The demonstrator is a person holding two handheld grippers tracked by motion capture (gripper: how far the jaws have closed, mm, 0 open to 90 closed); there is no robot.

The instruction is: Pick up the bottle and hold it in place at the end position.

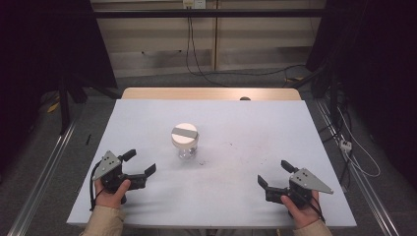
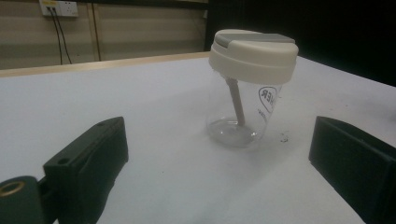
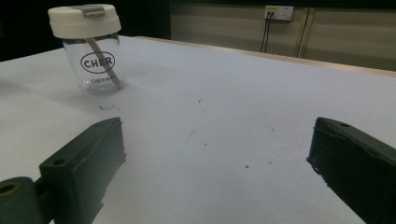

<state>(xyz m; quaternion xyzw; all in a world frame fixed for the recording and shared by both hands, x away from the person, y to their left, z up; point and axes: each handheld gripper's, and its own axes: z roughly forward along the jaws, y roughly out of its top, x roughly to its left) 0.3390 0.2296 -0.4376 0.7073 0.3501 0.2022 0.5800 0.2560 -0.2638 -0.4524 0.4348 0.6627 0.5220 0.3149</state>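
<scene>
Clear jar — cream lid | grey flap | upright, closed

Room dim, light falls from above onto table; white top evenly lit, no hard glare. Surroundings near black at left and right edges of high view. High view soft, slightly grainy. Jar throws faint short shadow toward near edge. In left gripper view jar fairly sharp, near jaws blurred and dark. In right gripper view jar readable at far left corner, jaws out of focus, back wall soft.
</scene>
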